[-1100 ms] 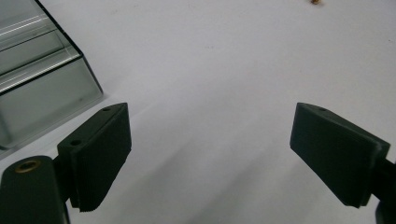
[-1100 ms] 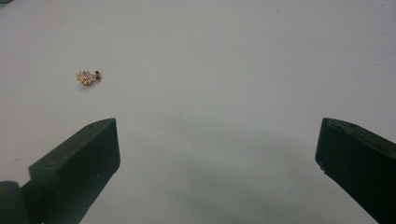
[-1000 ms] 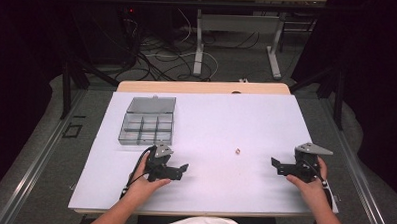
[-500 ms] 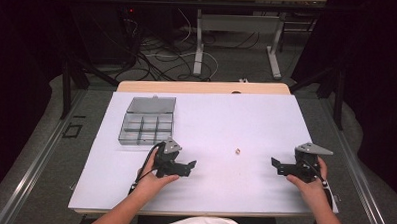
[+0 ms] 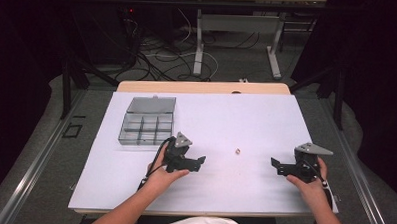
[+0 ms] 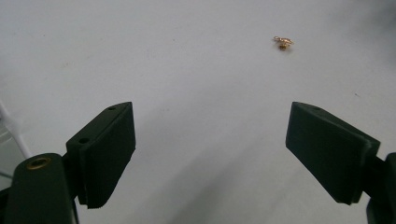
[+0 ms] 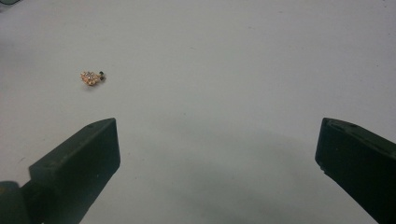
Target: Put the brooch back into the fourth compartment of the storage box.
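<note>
Gold trinket (image 5: 238, 152) btwn wide claws (image 5: 201, 160)

Left gripper (image 5: 199, 161): black body, grey three-cornered plate on top, black cable trailing along the forearm; two black jaws with flat rectangular pads (image 6: 109, 151), small screw holes on the upper face, one brass-ringed hole at the base. Right gripper (image 5: 274, 164): black body, grey three-cornered plate, black jaws with flat pads (image 7: 81, 161). Forearms bare, no sleeves. White garment at the torso
</note>
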`<state>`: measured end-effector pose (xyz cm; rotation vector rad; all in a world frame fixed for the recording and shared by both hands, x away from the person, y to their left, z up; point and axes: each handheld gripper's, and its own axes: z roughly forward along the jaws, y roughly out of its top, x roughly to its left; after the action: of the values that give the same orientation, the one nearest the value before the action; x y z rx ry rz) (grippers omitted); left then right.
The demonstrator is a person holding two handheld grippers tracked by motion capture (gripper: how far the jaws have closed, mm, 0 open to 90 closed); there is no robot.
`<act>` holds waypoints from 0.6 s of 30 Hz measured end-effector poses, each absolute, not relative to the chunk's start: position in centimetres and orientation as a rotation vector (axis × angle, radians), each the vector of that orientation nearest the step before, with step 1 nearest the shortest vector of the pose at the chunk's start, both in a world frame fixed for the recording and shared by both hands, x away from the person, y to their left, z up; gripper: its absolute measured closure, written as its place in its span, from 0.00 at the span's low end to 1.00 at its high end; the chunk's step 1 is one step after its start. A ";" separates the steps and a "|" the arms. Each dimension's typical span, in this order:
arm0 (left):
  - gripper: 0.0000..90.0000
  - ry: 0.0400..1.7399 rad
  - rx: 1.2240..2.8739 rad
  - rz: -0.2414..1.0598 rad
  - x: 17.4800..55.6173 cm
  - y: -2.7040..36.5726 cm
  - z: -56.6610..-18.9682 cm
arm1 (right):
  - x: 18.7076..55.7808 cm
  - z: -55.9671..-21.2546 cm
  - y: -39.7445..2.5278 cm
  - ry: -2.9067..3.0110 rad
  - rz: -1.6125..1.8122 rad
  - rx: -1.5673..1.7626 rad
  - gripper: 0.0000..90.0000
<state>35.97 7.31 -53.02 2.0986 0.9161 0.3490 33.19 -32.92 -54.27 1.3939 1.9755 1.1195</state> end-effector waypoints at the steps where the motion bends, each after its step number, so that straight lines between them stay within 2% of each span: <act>1: 0.18 0.910 2.097 0.351 36.1 7.2 -53.0 | 33.2 -54.3 -32.9 1.975 1.120 1.395 0.00; 18: 0.18 0.923 2.091 0.334 37.2 4.5 -51.9 | 33.2 -54.3 -32.9 1.980 1.127 1.401 0.00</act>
<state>37.22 4.52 -51.93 2.0914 0.9228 0.3344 33.19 -32.88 -54.30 1.4009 1.9795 1.1267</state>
